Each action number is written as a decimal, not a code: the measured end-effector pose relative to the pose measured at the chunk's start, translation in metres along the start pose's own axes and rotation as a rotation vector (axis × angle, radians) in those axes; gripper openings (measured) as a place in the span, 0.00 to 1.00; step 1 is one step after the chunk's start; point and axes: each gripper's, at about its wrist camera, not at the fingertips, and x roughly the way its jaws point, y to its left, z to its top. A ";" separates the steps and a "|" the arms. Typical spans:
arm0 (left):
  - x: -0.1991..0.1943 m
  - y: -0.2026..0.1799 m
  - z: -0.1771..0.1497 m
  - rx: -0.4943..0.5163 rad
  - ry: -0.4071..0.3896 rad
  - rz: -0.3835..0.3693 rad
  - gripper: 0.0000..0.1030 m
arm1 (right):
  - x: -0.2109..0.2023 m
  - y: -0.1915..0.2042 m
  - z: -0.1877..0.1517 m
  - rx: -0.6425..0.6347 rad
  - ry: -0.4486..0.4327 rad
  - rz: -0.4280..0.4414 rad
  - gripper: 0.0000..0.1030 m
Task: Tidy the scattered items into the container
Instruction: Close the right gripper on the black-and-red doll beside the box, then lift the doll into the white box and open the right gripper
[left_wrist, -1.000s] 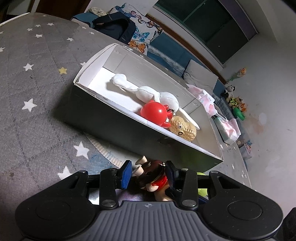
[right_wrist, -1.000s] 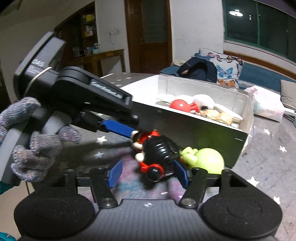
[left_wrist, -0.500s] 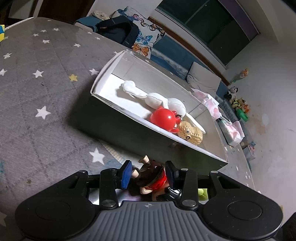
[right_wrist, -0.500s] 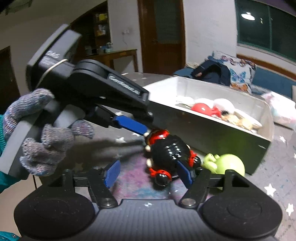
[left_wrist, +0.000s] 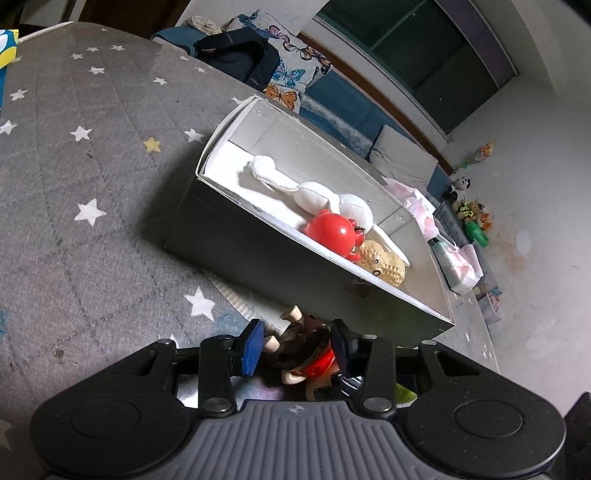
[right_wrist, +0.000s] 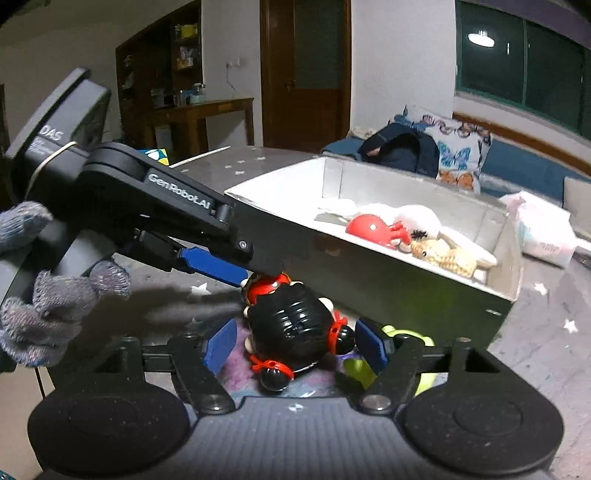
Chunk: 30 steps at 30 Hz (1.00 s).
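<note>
A black and red toy figure (right_wrist: 291, 328) hangs just above the star-patterned cloth, in front of the open cardboard box (left_wrist: 266, 258). My left gripper (left_wrist: 295, 349) is shut on it, and its blue finger (right_wrist: 210, 264) reaches in from the left in the right wrist view. My right gripper (right_wrist: 295, 345) straddles the same figure. Its jaws are opening, and a gap shows at the left pad. Inside the box lie a white plush (left_wrist: 325, 199), a red crab toy (left_wrist: 330, 232) and a peanut toy (left_wrist: 384, 264). A green toy (right_wrist: 402, 338) lies on the cloth behind my right finger.
A gloved hand (right_wrist: 55, 306) holds the left gripper. Plastic-wrapped packs (left_wrist: 458, 262) lie past the box's far end. A dark backpack (left_wrist: 240, 59) and a butterfly pillow (left_wrist: 291, 77) sit beyond the table's far edge. Star-patterned cloth (left_wrist: 92, 177) stretches left of the box.
My right gripper's jaws have spread away from the toy figure. My left gripper has kept its hold on it. The box now sits a little farther off in the left wrist view.
</note>
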 end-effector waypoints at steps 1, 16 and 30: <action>0.000 0.000 0.000 0.002 0.001 0.000 0.42 | 0.002 0.000 0.000 0.003 0.006 0.002 0.74; 0.001 0.004 -0.003 0.000 -0.012 -0.012 0.44 | 0.026 0.002 -0.003 0.019 0.058 0.000 0.71; -0.014 0.007 -0.010 -0.026 -0.031 -0.023 0.44 | 0.009 0.010 0.001 0.021 0.026 0.022 0.67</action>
